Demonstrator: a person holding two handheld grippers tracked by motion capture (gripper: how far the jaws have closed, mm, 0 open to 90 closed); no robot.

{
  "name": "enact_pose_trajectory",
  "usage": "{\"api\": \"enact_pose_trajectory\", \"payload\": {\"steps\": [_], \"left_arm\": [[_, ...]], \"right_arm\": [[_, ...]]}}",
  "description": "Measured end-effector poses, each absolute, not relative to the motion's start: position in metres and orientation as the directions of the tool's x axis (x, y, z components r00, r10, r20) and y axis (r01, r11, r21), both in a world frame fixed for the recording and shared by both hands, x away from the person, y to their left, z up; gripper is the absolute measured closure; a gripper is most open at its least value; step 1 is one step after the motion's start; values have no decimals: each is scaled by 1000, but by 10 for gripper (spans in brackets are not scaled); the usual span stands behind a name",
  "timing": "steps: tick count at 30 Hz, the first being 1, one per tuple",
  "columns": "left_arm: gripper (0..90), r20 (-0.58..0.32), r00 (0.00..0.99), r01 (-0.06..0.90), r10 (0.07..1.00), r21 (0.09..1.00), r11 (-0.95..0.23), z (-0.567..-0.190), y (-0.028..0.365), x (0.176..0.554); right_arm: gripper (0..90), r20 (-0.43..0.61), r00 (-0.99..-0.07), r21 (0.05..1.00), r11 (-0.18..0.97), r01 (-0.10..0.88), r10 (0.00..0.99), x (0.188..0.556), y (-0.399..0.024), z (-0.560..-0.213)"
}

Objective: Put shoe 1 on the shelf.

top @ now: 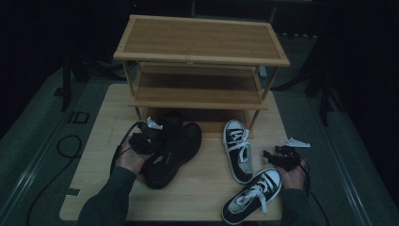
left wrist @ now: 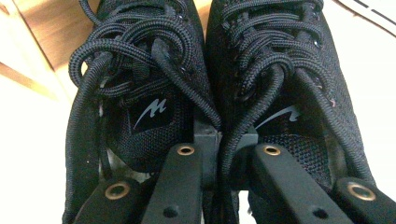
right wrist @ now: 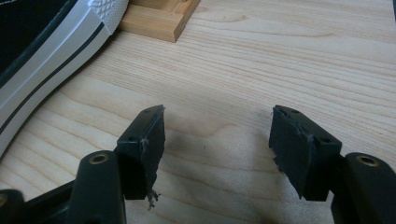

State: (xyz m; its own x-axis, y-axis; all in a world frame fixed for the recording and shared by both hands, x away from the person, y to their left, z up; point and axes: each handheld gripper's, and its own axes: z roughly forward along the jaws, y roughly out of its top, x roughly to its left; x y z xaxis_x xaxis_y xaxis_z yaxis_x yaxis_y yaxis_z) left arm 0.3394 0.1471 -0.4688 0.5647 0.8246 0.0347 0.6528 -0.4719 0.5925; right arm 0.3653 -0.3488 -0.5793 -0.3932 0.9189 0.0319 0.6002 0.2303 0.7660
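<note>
My left tongs (top: pixel 151 136) pinch both black mesh lace-up sneakers (top: pixel 173 151) together by their inner collars, near the wooden table's (top: pixel 202 195) left edge; I should keep that squeeze firm. My right tongs (right wrist: pixel 217 149) gape wide, empty.

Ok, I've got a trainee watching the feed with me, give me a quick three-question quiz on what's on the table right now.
1. True or false: the right gripper holds a white-laced sneaker.
2. What is the left gripper clamped on?
A. the shelf rack
B. the pair of black shoes
C. a cable
3. How many white-laced sneakers lie on the table, and where are they relative to the black shoes?

Key:
1. False. Its jaws stand open over bare wood.
2. B. The jaws pinch the two shoes together at their inner sides.
3. Two, both to the right, in front of the shelf rack.
</note>
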Motion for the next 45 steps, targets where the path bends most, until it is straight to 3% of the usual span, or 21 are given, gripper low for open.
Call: {"api": "enact_pose_trajectory", "payload": {"steps": [23, 45], "left_arm": [[856, 75, 521, 671, 850, 580, -462, -476, 120, 373], [855, 104, 378, 705, 920, 612, -359, -483, 98, 406]], "right_arm": [[356, 33, -392, 766, 229, 601, 919, 365, -349, -579], [357, 30, -393, 766, 232, 600, 919, 365, -349, -579]]}}
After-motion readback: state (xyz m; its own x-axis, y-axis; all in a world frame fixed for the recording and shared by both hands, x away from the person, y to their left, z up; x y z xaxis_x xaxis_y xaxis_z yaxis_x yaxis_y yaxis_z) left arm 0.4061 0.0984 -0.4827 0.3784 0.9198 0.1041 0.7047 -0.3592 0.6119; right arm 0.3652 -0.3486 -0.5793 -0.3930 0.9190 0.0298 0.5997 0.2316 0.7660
